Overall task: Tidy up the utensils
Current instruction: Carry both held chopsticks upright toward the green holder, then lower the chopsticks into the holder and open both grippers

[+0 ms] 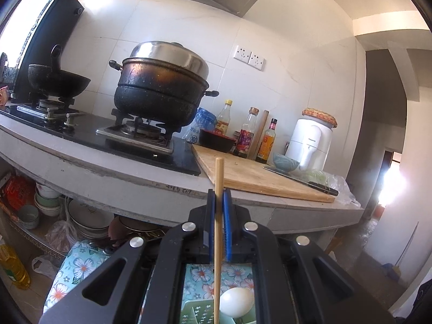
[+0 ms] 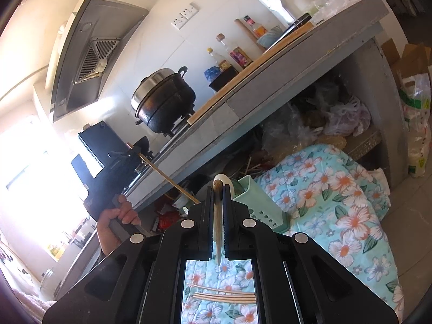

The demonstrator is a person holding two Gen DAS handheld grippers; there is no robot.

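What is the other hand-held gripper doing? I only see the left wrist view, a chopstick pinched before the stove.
Observer: The right hand-held gripper is shut on a round-tipped wooden stick.
Operator: Any more chopsticks?
Observer: Several loose chopsticks lie on the floral cloth beneath it.
Operator: Who holds mine?
Observer: A bare hand grips the handle of the left hand-held gripper, which is shut on its chopstick.
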